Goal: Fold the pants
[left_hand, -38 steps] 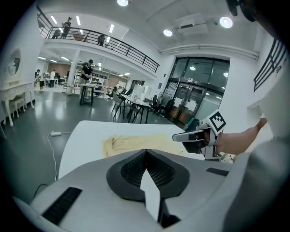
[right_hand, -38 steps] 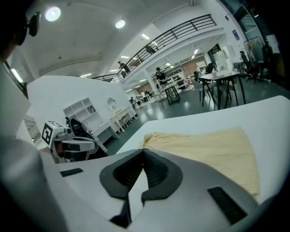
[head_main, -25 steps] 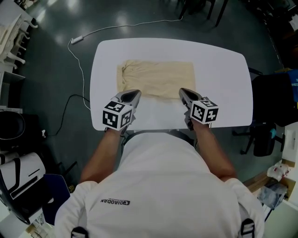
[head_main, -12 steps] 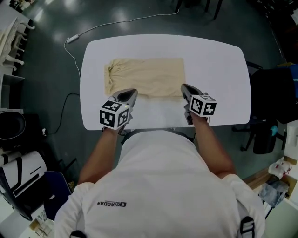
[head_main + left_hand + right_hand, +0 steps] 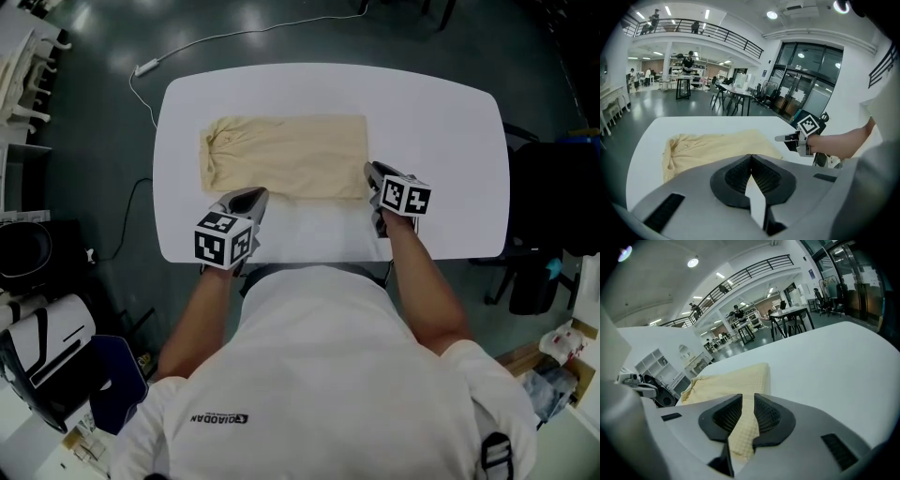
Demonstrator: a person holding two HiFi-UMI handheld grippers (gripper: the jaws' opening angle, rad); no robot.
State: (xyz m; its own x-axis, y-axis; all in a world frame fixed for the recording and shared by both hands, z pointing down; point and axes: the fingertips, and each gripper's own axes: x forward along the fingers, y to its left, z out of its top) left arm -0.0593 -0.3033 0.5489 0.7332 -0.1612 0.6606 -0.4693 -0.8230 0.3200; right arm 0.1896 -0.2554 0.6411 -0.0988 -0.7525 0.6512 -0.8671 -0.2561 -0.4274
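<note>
The pants [image 5: 286,155] lay flat on the white counter [image 5: 441,122] as one long cream rectangle, a little to the left of its middle. The gathered waist was at the left end and the leg ends were at the right. They seemed to be already laid leg over leg, so I judged that the lengthwise fold was made and that the step in hand was to take hold for the next fold.

The left hand-held gripper [image 5: 246,199] hovered just at the near edge of the cloth, close to the waist end. Its jaws were together at the tips and nothing was between them.

The right hand-held gripper [image 5: 373,173] was at the near right corner of the pants. Its jaws were opening, with a small gap. In the right gripper view the cloth [image 5: 731,378] showed in that gap, but the pads did not seem to press on it, so it held nothing.

The next move probably calls for the right one to come lower and close on all layers of that corner. The left one must open first before it can take the near edge. A grasp of the top layer only would spoil the fold.
</note>
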